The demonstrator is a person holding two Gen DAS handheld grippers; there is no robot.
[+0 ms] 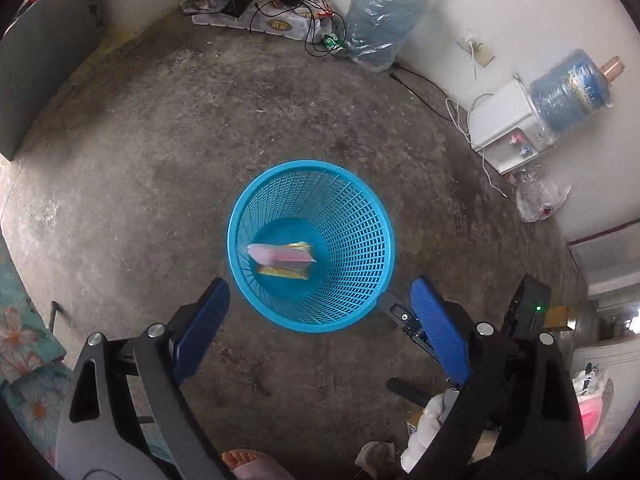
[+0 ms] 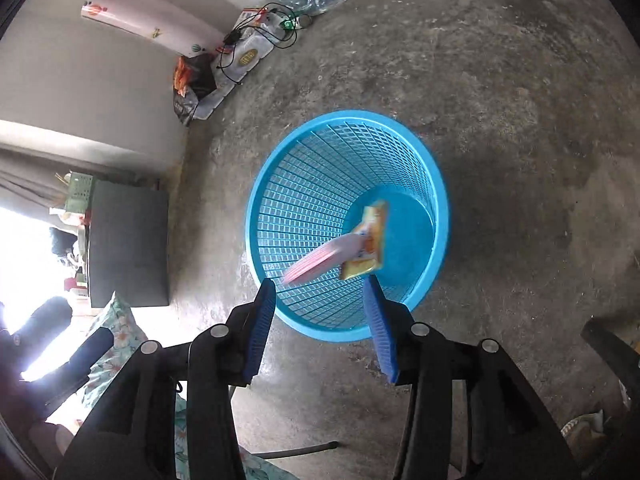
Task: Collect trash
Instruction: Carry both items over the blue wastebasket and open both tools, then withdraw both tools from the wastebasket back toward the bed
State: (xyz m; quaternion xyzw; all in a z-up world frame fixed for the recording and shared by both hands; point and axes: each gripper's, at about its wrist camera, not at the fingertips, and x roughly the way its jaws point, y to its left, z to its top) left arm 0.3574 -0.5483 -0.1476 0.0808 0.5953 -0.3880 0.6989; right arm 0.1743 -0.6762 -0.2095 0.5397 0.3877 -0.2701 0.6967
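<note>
1. Left claw (image 1: 320, 320): jaws spread very wide, nothing between them, nothing held. It hangs above the near rim of the bin, pointing steeply down.
2. Right claw (image 2: 320, 316): jaws partly apart, pads clear of everything; empty. Also above the bin's near rim.
3. Blue mesh bin (image 1: 256, 184): upright on the concrete floor (image 1: 140, 160), directly ahead of and below both claws, mouth open upward.
4. Pink wrapper (image 2: 320, 262): blurred, just beyond the right claw's fingertips, inside the bin's mouth; apparently loose and dropping, touching neither pad.
5. Yellow packet (image 2: 370, 240): further ahead of the right claw, lying at the bin bottom.
6. Step in hand, judged: releasing trash into the bin. To do it well, keep both claws centred over the mouth, jaws apart, until the wrapper settles; lift straight up, avoiding the rim so the light bin is not tipped.
7. Clear plastic bag (image 1: 540, 196): on the floor, far right of the left claw; possibly the next item.
</note>
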